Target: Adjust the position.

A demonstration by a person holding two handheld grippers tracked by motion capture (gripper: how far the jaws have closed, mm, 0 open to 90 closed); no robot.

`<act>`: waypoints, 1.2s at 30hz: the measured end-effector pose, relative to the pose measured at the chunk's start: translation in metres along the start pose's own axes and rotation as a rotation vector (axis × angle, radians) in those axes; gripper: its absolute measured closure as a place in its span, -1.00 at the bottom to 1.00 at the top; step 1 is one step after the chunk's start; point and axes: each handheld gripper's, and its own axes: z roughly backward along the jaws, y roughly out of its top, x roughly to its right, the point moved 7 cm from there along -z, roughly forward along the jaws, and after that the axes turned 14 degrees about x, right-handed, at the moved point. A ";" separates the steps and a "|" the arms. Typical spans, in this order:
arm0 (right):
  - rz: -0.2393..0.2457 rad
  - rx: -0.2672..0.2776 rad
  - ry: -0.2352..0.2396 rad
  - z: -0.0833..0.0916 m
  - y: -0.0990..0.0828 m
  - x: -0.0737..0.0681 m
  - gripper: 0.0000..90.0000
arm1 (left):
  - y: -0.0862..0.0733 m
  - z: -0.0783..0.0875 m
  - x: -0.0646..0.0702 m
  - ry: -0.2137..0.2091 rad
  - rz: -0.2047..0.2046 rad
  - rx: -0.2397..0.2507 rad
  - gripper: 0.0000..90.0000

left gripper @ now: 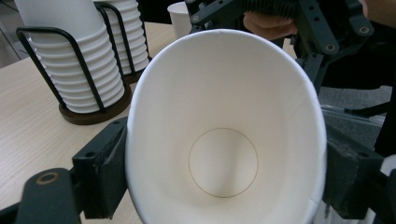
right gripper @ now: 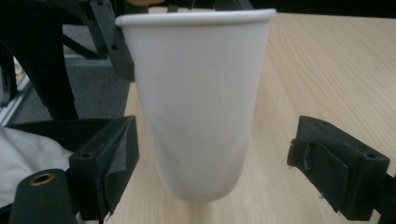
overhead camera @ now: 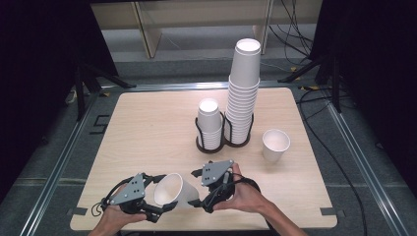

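You have two grippers in hand, two cup stacks in one wire holder — and two loose paper cups.

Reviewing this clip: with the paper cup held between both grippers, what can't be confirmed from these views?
- Left gripper pads: in the left gripper view the paper cup hides their contact faces.
- Cup base: cut off low in the right gripper view, between the right gripper jaws.
- Short cup stack count: rims too small in the high view.

White paper cup, empty, tipped on its side, rim squeezed oval, near table's front edge
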 end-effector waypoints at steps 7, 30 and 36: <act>0.015 -0.062 0.012 -0.012 -0.010 -0.006 -0.65 | 0.000 0.001 0.002 0.005 -0.032 -0.047 -0.64; 0.045 -0.043 0.082 -0.040 -0.008 -0.018 -0.50 | 0.003 0.000 0.009 -0.033 -0.057 -0.046 -0.69; -0.021 0.079 0.071 -0.037 -0.002 -0.012 -0.49 | 0.010 0.001 -0.001 -0.001 0.078 0.103 -0.79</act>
